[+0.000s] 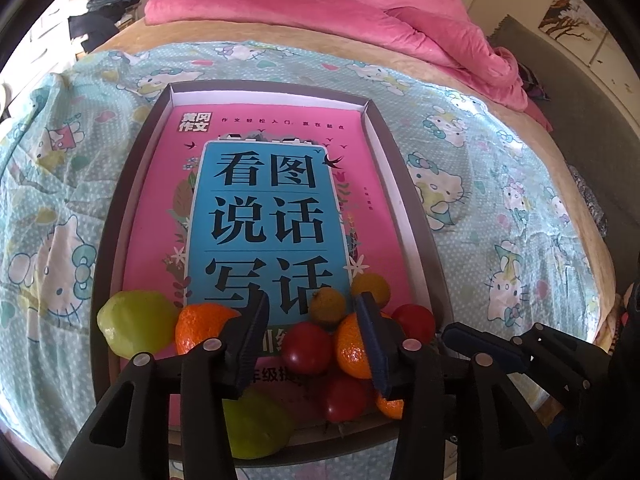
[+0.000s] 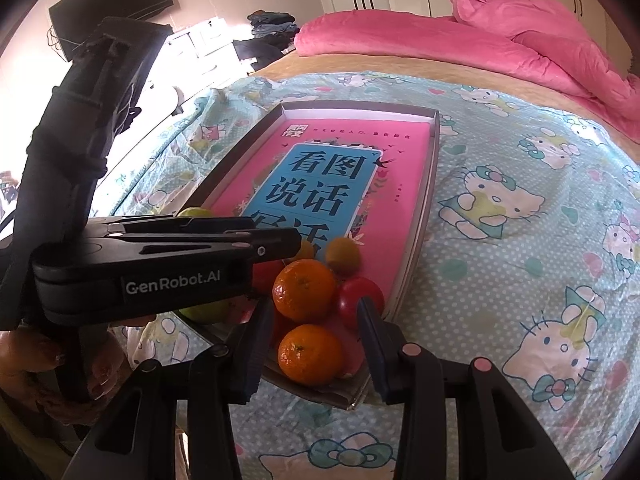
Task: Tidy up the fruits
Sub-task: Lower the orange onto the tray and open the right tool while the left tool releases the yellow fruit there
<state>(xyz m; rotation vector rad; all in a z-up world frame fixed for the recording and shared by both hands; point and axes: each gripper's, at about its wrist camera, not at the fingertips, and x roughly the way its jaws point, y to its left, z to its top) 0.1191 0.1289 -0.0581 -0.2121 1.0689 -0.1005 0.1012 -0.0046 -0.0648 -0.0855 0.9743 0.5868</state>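
fruit heaped at the tray's near end

low in both views, the left gripper (image 1: 312, 344) stands spread over the heap, pinching nothing. the right gripper (image 2: 314, 344) straddles an orange (image 2: 311, 354), perhaps not touching it. oranges, tomatoes (image 1: 306, 348) and pears (image 1: 138, 326) crowd the tray (image 1: 396, 160). further up lies a pink book (image 1: 264, 184), then the quilt (image 1: 360, 16).

Fruits (image 1: 320, 344) crowd the tray's (image 1: 384, 128) 6 o'clock end; toward 12 o'clock the book (image 1: 264, 200) lies flat and unobstructed.
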